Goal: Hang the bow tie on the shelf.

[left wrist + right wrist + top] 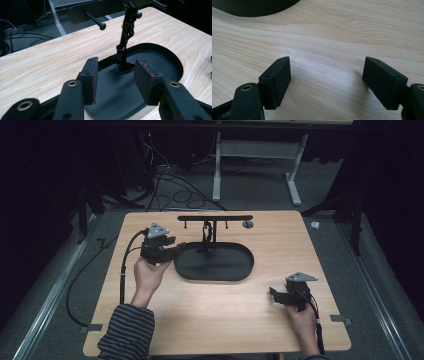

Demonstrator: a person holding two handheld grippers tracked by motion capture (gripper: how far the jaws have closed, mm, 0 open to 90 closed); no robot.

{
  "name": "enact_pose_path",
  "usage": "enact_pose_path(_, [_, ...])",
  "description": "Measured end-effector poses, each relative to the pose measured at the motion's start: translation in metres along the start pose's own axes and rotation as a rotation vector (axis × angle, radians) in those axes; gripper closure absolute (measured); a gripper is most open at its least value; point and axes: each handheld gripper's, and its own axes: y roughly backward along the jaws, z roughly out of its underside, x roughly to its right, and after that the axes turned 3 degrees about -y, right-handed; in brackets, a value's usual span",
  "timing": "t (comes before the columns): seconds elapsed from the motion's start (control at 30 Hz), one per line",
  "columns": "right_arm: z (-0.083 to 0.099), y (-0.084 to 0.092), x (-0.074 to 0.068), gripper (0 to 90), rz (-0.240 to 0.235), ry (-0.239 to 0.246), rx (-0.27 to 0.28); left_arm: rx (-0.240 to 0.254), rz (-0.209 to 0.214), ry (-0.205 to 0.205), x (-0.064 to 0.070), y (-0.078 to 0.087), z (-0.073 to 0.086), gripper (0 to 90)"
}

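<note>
A: Is the left gripper (115,75) holding anything?
B: No. Its jaws are apart, with nothing between them. The right gripper (327,75) gapes too, over the wooden table (250,320). The room is dark.
A: Where's the black stand (126,37)?
B: Just ahead of the left gripper, on its tray (160,57).

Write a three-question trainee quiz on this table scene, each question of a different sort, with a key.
1. True or false: the left tongs grip the stand's post.
2. Which tongs hover at the black oval tray? A) left B) right C) both
3. Fill in: the crossbar with pegs stands at the tray's ____ edge, seen from the person.

Key
1. False: the pads stand open over the tray, short of the post, nothing between them.
2. A: the right tongs sit open over bare wooden table, apart from the tray.
3. Far.
</note>
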Motion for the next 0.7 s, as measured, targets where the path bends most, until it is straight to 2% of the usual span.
enact_pose_path(0.7, [0.0,0.0,0.0,24.0,0.0,0.0,0.0,0.03,-0.031,0.053,-0.01,0.026,0.019,50.9])
